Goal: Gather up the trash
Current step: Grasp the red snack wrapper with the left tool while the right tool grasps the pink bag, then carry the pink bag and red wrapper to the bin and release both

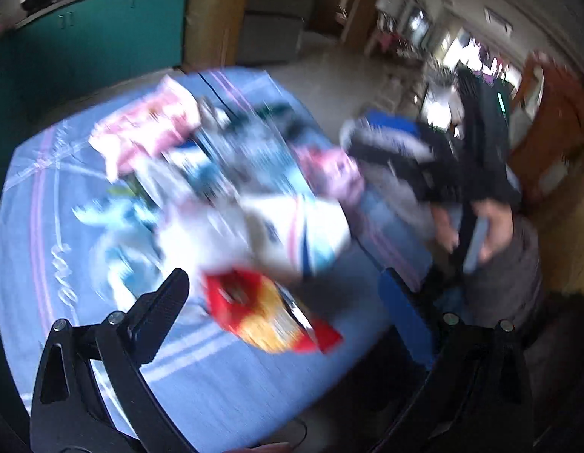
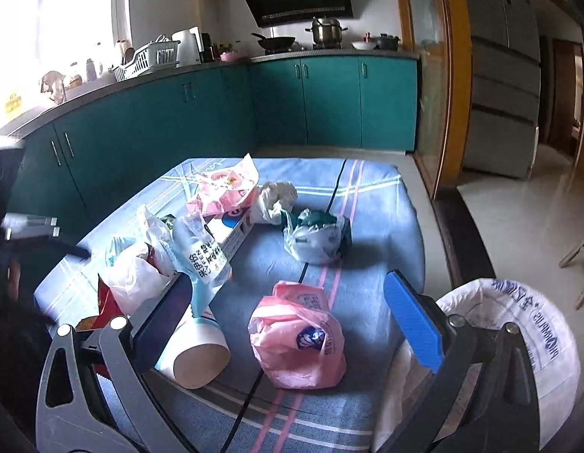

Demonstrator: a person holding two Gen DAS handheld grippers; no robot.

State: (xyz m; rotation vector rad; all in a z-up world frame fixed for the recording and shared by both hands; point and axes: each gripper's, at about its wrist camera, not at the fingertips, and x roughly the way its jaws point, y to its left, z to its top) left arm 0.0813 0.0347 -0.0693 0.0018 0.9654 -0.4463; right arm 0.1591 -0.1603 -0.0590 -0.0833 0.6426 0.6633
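A table under a blue striped cloth [image 2: 371,204] holds several pieces of trash. Closest to me is a pink plastic bag [image 2: 295,339], with a tipped paper cup [image 2: 201,355] to its left. My right gripper [image 2: 288,321] is open just above the pink bag, its fingers either side and apart from it. Farther back lie a green-and-white bag [image 2: 318,238], a crumpled white bag [image 2: 277,196] and a pink-white bag [image 2: 224,192]. The left wrist view is blurred. My left gripper [image 1: 288,302] is open over a red-and-yellow wrapper [image 1: 269,313].
An open white sack [image 2: 518,339] with blue print stands off the table's right edge. Teal cabinets [image 2: 329,102] and a counter with pots run behind the table. A wooden door frame [image 2: 450,75] and a fridge [image 2: 503,75] are at the right. A hand [image 1: 492,226] holds the right gripper's handle.
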